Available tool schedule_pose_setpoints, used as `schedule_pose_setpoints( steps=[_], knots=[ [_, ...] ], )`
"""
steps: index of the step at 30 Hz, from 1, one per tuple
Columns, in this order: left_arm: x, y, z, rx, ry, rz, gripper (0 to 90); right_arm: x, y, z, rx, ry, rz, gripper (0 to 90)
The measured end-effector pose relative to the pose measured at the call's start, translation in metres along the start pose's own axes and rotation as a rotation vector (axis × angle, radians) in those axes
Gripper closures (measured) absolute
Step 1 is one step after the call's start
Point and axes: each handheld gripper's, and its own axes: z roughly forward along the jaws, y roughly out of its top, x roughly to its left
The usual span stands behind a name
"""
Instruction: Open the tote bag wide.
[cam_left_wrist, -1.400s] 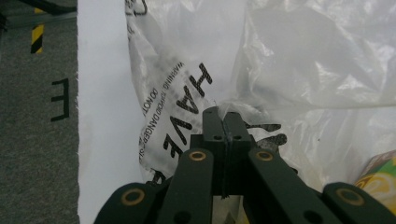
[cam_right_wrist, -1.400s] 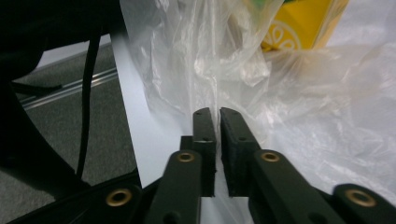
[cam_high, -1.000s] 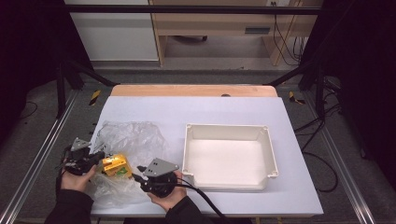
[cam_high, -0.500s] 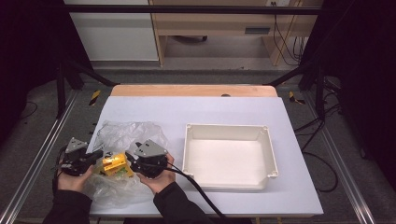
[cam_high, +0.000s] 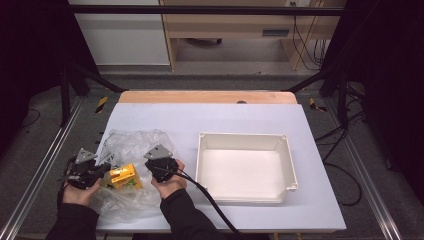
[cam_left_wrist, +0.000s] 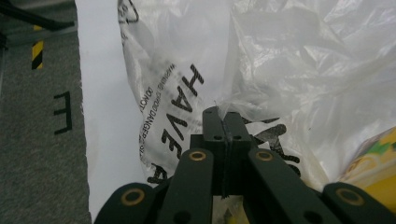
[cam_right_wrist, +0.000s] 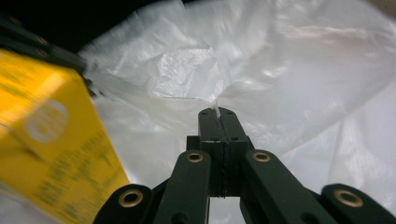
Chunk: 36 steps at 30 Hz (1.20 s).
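A clear plastic bag (cam_high: 131, 148) with black print lies crumpled at the table's front left. Inside its mouth sits a yellow box (cam_high: 125, 176). My left gripper (cam_high: 102, 170) is shut on the bag's edge (cam_left_wrist: 219, 105) at the left of the box. In the left gripper view the box (cam_left_wrist: 376, 161) shows at the lower right. My right gripper (cam_high: 154, 170) is shut on the film (cam_right_wrist: 215, 108) at the right of the box, which fills the left of the right gripper view (cam_right_wrist: 51, 154). The two grippers hold the bag on either side of the box.
A white rectangular tray (cam_high: 287, 165) stands to the right of the bag, with nothing in it. The right gripper's black cable (cam_high: 210, 200) trails to the table's front edge. Grey floor with hazard tape (cam_left_wrist: 36, 53) lies left of the table.
My right gripper has moved up and to the left, from the front of the bag to the box's right side, and now pinches the film. The left gripper has barely moved.
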Motion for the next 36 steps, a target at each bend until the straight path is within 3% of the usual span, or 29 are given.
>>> schedule_pose_setpoints(
  steps=[1,6,10,13,18,20,21,22,25,26,32,36],
  knots=[
    [0.0,0.0,0.001,0.013,0.005,0.008,90.0,0.0,-0.007,0.007,0.038,-0.013,-0.005,90.0],
    [0.0,-0.003,0.007,0.058,0.016,0.021,90.0,-0.004,-0.023,0.016,0.112,-0.026,0.036,90.0],
    [-0.003,-0.004,0.012,0.08,0.017,0.042,90.0,-0.007,-0.03,0.019,0.141,-0.027,0.054,90.0],
    [-0.006,-0.005,0.012,0.081,0.023,0.058,89.8,-0.009,-0.033,0.023,0.183,-0.019,0.056,89.8],
    [-0.004,-0.005,0.01,0.066,0.023,0.047,85.8,-0.011,-0.033,0.021,0.192,-0.005,0.06,84.7],
    [-0.003,-0.005,0.007,0.046,0.017,0.03,83.7,-0.011,-0.03,0.016,0.157,-0.005,0.061,78.1],
    [-0.001,-0.004,0.002,0.016,0.016,0.0,77.3,-0.011,-0.025,0.008,0.108,0.012,0.066,72.4],
    [-0.001,-0.004,0.002,0.016,0.016,0.0,73.5,-0.011,-0.025,0.008,0.108,0.012,0.066,72.4],
    [0.001,-0.002,-0.009,-0.042,0.013,-0.045,67.3,-0.01,-0.015,-0.009,0.018,0.049,0.076,66.5],
    [0.001,-0.001,-0.014,-0.06,0.019,-0.058,59.5,-0.008,-0.01,-0.018,-0.021,0.07,0.08,63.2],
    [0.0,0.003,-0.05,-0.202,0.012,-0.134,50.7,-0.003,-0.002,-0.042,-0.081,0.136,0.057,60.9],
    [-0.009,-0.001,-0.069,-0.227,0.005,-0.133,48.8,0.005,-0.002,-0.059,-0.082,0.204,0.009,59.8]
  ],
)
